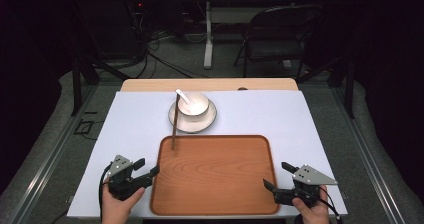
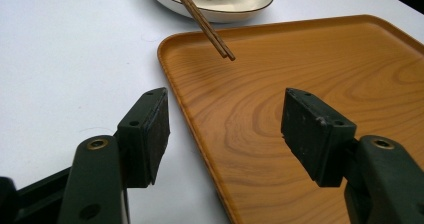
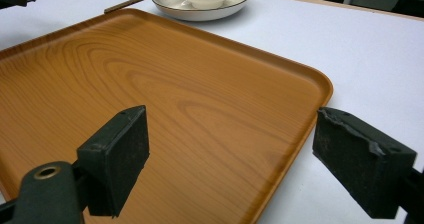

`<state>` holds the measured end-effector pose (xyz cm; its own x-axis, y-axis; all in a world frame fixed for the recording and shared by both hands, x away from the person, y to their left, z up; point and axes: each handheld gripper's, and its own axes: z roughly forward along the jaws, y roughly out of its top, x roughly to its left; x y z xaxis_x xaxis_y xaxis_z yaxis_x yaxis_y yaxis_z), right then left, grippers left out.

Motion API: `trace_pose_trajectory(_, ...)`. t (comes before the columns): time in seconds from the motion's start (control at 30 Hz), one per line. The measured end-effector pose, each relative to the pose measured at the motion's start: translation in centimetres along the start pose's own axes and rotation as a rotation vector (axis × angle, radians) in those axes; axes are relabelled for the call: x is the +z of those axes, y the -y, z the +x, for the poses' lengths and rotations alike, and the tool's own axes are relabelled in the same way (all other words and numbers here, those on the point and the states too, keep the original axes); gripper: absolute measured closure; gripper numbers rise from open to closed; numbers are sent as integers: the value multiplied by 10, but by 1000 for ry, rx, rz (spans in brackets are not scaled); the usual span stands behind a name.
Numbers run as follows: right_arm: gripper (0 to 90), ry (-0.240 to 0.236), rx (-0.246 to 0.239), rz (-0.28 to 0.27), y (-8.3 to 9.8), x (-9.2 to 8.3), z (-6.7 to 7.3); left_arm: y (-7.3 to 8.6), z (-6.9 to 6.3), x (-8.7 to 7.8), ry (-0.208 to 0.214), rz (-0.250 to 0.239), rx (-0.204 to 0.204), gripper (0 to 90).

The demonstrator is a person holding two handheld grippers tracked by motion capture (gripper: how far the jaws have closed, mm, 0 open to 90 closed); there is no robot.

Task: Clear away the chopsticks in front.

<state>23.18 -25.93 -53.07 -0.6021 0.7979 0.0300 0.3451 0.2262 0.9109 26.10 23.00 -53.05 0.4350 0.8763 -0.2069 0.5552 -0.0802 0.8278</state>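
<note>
I keep both jaws released and empty: my left gripper [image 1: 141, 171] at the wooden tray's [image 1: 215, 204] left edge, my right gripper [image 1: 280, 180] at its right, probably ready to lift it. Beyond on the counter [image 1: 280, 114], chopsticks [image 1: 173, 129] lean from the plate [image 1: 176, 120] under the bowl [image 1: 196, 104].
</note>
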Motion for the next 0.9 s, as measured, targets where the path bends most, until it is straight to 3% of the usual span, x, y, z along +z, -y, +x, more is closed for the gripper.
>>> trace_pose_trajectory(0.47,145,-9,-18,0,-1,2,4,1,7,1,18,30,-65,313)
trace_pose_trajectory(0.57,146,-7,-5,-1,-1,2,2,-1,8,4,0,42,-102,312)
trace_pose_trajectory(0.7,145,-3,3,0,0,1,2,-5,11,8,7,65,-135,303)
trace_pose_trajectory(0.8,146,-1,-3,0,0,1,3,-17,16,14,19,98,-177,311)
trace_pose_trajectory(0.9,146,-2,6,0,-1,1,2,-30,19,16,15,103,-166,311)
